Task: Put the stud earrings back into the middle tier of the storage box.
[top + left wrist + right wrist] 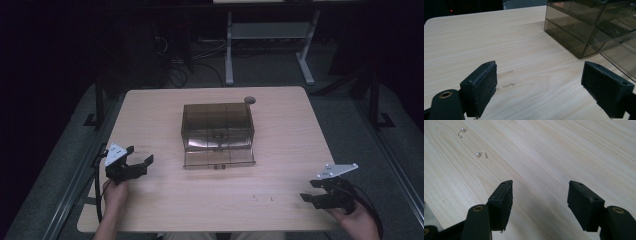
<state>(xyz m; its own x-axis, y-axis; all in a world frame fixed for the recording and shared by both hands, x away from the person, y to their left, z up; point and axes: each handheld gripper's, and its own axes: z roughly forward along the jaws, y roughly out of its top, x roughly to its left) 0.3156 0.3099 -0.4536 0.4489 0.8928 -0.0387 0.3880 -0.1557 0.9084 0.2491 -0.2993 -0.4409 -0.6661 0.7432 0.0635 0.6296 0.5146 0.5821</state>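
Both the left gripper and right gripper rest spread and empty, flanking the drawer box, probably readying for the two earrings at the right's eleven o'clock.

A light wood-grain table occupies the centre of the frame. Dark grey floor surrounds it. At upper centre stands a white metal frame with two legs; black cables lie at its left. The room is dim.
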